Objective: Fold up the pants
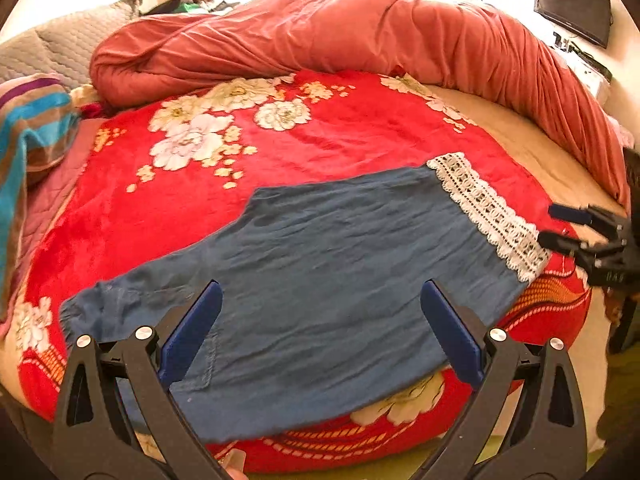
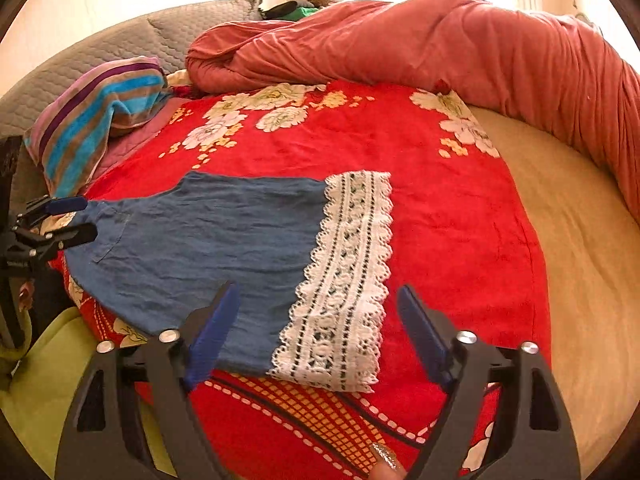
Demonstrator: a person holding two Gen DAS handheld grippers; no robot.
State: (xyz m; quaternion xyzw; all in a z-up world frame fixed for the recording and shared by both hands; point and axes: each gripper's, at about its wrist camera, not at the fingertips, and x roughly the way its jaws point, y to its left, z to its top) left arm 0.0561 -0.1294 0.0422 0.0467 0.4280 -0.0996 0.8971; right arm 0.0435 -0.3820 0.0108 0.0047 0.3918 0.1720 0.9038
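Note:
Blue pants [image 1: 320,264] with a white lace hem [image 1: 488,212] lie flat on the red floral blanket [image 1: 320,132]; they also show in the right wrist view [image 2: 208,248], with the lace hem [image 2: 344,280] nearest me. My left gripper [image 1: 320,292] is open and empty, hovering above the waist end. My right gripper [image 2: 320,296] is open and empty, hovering above the lace hem. Each gripper shows in the other's view: the right one [image 1: 556,224] by the hem, the left one [image 2: 86,216] by the waist.
A rolled salmon-pink duvet [image 1: 360,36] lies along the back and right of the bed. A striped towel [image 2: 100,116] and grey quilted pillows [image 2: 120,44] lie at the left. Beige sheet [image 2: 580,240] shows at the right. A TV [image 1: 572,8] hangs at the far right.

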